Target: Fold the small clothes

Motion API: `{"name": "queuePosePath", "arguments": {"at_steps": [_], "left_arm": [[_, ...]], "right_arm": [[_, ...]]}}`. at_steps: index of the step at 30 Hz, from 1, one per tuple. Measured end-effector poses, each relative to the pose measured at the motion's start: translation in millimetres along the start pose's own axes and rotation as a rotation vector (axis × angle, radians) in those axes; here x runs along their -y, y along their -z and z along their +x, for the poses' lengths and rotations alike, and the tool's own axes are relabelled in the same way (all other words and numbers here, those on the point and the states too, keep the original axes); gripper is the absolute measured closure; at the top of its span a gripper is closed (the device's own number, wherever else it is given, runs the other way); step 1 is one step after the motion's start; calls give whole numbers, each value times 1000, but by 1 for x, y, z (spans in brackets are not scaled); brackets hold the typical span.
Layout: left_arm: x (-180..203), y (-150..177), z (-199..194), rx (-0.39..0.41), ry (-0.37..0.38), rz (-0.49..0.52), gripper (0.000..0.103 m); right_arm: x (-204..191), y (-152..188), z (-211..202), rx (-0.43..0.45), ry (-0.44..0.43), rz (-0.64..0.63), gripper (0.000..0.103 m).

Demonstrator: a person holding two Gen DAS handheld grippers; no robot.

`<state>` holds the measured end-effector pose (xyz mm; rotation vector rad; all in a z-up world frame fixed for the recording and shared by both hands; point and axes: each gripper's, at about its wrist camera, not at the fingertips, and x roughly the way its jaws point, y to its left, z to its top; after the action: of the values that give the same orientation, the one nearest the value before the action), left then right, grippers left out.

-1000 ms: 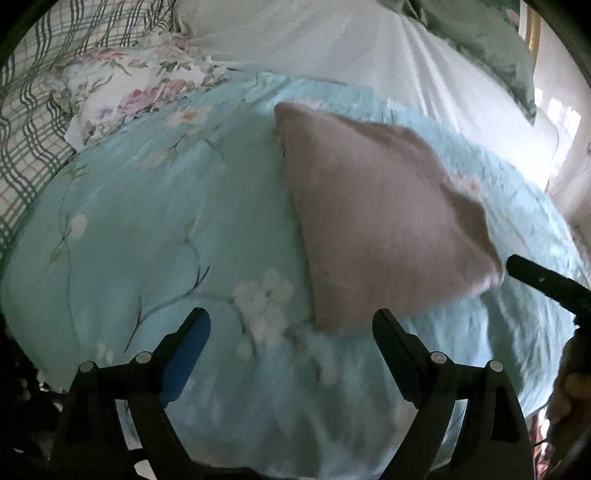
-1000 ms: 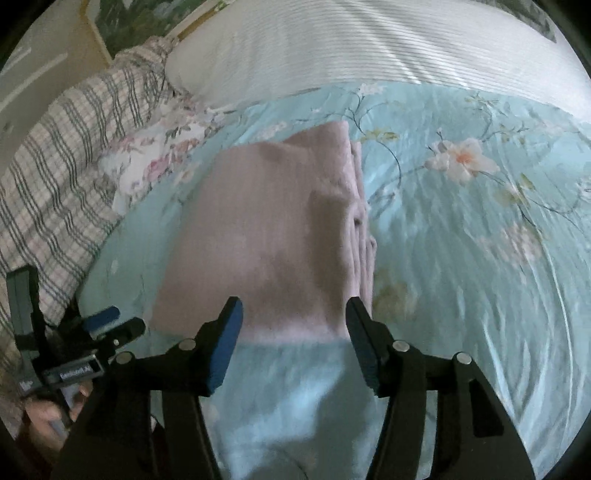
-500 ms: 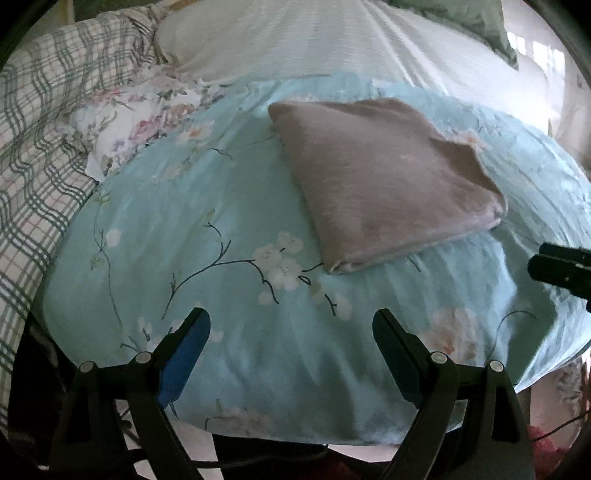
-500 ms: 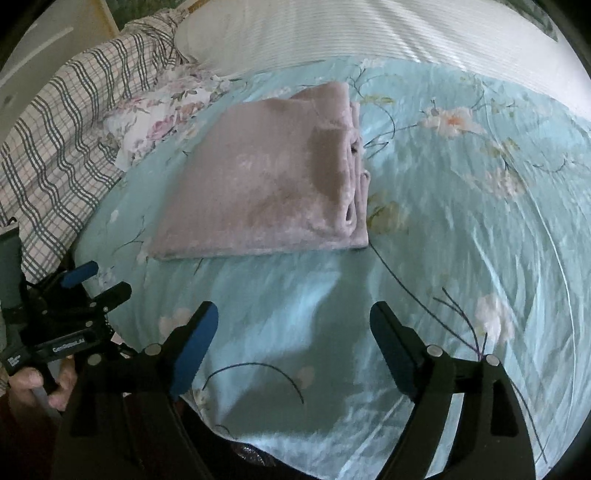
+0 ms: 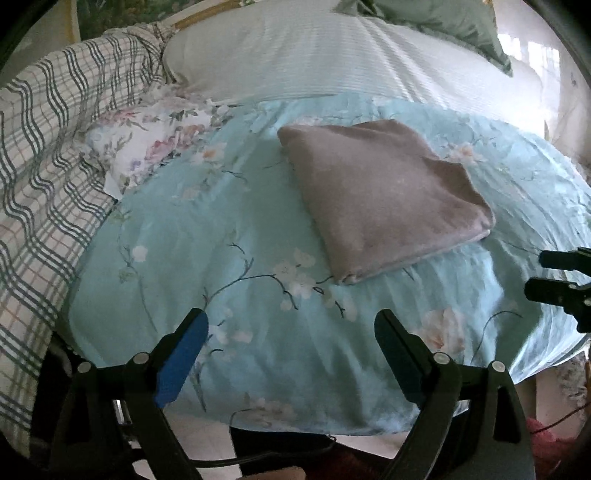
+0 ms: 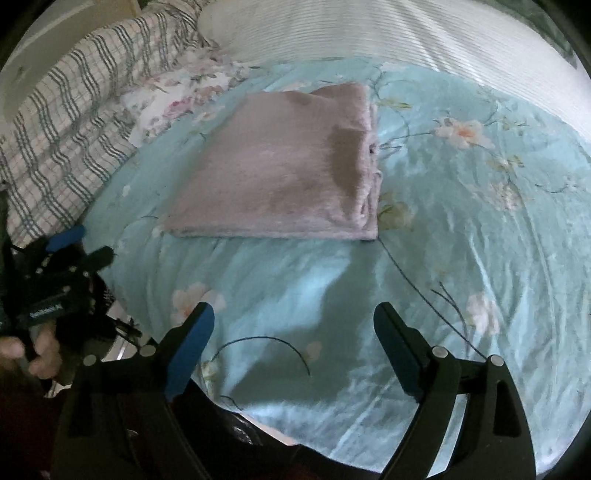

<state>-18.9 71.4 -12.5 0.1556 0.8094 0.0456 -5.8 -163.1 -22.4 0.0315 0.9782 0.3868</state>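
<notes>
Hovering above the near edge of the bed, the right gripper (image 6: 293, 328) has its jaws spread wide and opening a little more, with nothing between them but the blue flowered cover (image 6: 461, 229) underneath. The left gripper (image 5: 290, 332) is likewise spread wide and empty, its pads clear of any cloth. Each tool shows in the other's view: the left gripper at the left edge of the right camera, gripped by a hand (image 6: 33, 350); the right gripper's black finger tips at the right edge of the left camera.

Beyond both grippers, well apart from them, the folded cloth (image 5: 384, 199) lies flat on the cover. It is a dull pinkish-grey, folded into a neat rectangle, layered edges stacked on its right side in the right camera's view. No gripper touches it.

Left of the cover, a checked blanket (image 5: 44, 177) bunches up along the bed's side. A piece of white cloth with pink flowers (image 5: 147, 144) sits between that blanket and the cover. Farther back, a white ribbed pillow (image 5: 332, 55) runs across the bed, with a green cushion (image 5: 443, 22) behind it.
</notes>
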Motion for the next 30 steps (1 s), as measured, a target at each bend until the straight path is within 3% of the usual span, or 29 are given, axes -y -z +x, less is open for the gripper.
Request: {"name": "queuePosePath", "arguments": {"at_steps": [7, 30], "left_arm": [[-2, -5, 9, -7, -6, -4, 8], [10, -45, 28, 2, -23, 23, 8]], "right_arm": [[0, -8, -9, 60, 0, 6, 14], [-3, -41, 6, 67, 16, -65, 13]]}}
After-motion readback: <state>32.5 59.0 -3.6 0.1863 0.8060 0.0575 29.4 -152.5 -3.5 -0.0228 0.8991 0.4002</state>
